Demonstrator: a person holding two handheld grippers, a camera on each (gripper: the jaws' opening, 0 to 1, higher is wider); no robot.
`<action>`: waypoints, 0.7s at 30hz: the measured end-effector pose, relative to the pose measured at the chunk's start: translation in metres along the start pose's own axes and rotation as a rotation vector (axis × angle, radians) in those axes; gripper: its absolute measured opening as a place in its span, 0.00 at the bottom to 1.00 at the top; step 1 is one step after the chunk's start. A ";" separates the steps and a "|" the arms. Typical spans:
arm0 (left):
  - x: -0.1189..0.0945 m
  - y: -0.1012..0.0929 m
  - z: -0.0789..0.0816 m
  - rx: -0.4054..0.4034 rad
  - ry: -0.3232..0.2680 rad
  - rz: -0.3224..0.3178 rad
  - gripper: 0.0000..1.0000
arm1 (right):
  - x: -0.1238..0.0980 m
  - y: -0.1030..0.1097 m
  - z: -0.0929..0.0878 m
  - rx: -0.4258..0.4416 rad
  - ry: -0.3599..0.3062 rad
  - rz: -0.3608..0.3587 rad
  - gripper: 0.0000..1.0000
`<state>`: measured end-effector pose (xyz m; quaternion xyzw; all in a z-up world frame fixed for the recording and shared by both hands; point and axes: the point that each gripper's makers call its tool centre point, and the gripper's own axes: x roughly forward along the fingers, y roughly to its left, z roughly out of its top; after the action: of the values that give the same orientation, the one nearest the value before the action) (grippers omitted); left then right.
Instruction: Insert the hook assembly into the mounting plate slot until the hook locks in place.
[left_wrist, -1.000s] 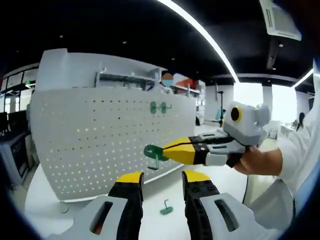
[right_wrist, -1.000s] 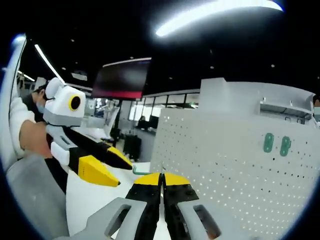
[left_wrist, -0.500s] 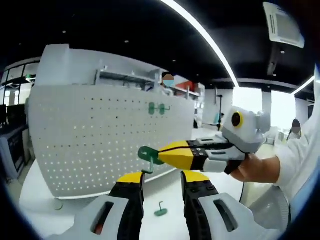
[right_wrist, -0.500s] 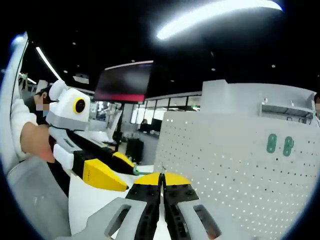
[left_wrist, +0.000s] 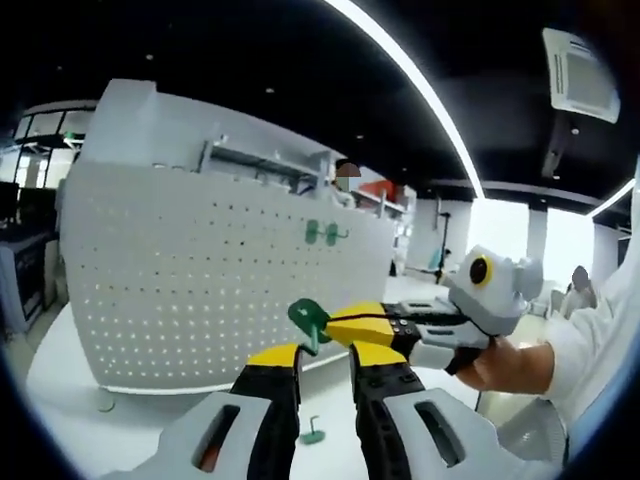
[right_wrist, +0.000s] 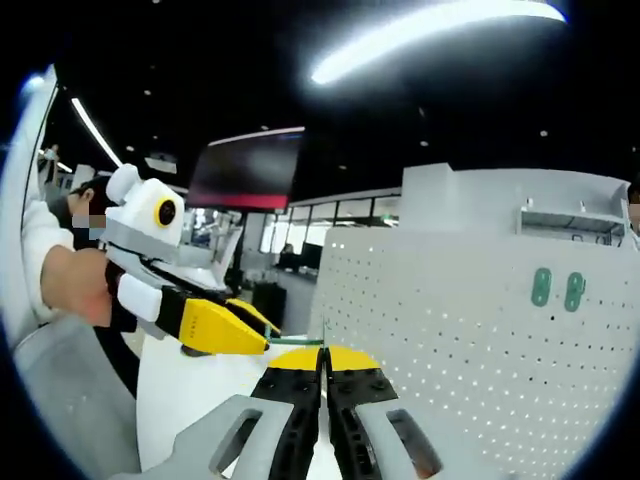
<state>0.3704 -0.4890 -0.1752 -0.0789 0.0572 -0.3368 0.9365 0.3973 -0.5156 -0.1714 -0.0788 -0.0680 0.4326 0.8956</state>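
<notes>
while the right gripper (left_wrist: 335, 325) kept its yellow-tipped jaws pressed together on the green plastic hook assembly (left_wrist: 309, 320), the left gripper (left_wrist: 324, 358) had drawn its own jaws closer, to a narrow gap with nothing between them. in the left gripper view the hook's rounded green head now sat just above those jaw tips, having come from lower and further off a second earlier. in the right gripper view the left gripper's yellow wedge tip nearly met the thin green stem (right_wrist: 296, 341). i judged this a hand-over or steadying step, with insertion not yet begun. beyond stood the white perforated metal mounting plate (left_wrist: 200, 290), matte and evenly holed, carrying two green hooks (left_wrist: 322, 233). a spare green hook (left_wrist: 311, 432) lay on the smooth white table (left_wrist: 70, 380).
</notes>
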 end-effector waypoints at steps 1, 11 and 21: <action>0.000 0.001 0.001 -0.001 -0.002 0.003 0.17 | 0.000 0.001 0.000 0.002 0.000 0.001 0.00; 0.000 0.003 0.003 0.043 -0.009 0.022 0.05 | 0.001 0.006 -0.002 0.002 0.010 0.012 0.00; -0.001 -0.001 0.004 0.202 0.011 0.058 0.04 | 0.001 0.008 -0.005 0.028 0.028 0.009 0.00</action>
<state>0.3701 -0.4890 -0.1713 0.0195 0.0306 -0.3139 0.9488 0.3925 -0.5102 -0.1784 -0.0728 -0.0491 0.4365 0.8954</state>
